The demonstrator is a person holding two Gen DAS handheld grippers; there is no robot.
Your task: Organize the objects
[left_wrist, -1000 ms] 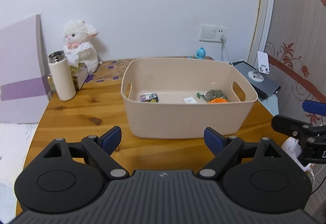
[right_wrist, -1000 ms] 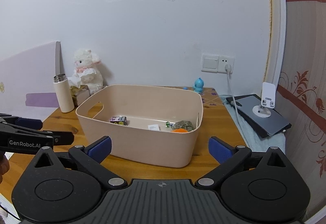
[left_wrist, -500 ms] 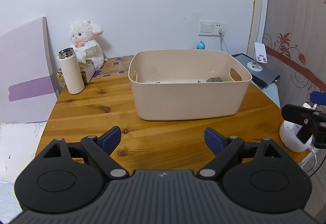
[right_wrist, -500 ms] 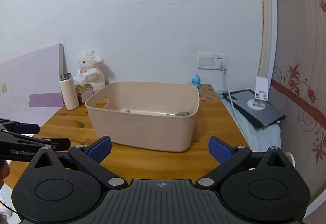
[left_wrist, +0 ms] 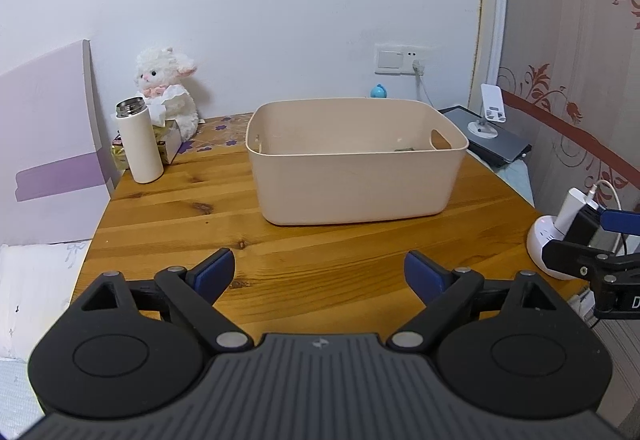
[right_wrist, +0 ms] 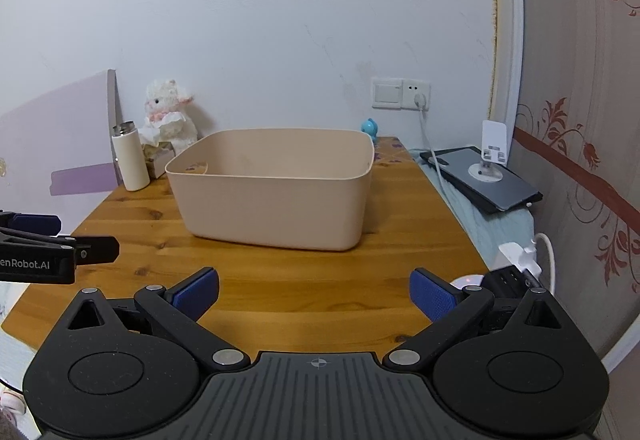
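A beige plastic bin (left_wrist: 356, 168) stands on the wooden table (left_wrist: 192, 216); it also shows in the right wrist view (right_wrist: 276, 192). Its contents are almost hidden behind the wall; only a dark scrap (left_wrist: 405, 150) shows near the right handle hole. My left gripper (left_wrist: 319, 274) is open and empty over the table's near edge, well short of the bin. My right gripper (right_wrist: 314, 292) is open and empty, also near the front edge, to the right of the left one.
A white flask (left_wrist: 139, 142), a tissue box (left_wrist: 168, 138) and a plush lamb (left_wrist: 166, 88) stand at the back left. A lilac board (left_wrist: 44, 132) leans at the left. A tablet with phone stand (left_wrist: 490, 132) and a white charger (left_wrist: 554, 236) lie off the right edge.
Both grippers have pulled back and dropped lower, away from the bin. The bin's contents, seen from above earlier, are now hidden behind its wall. Both stayed open.
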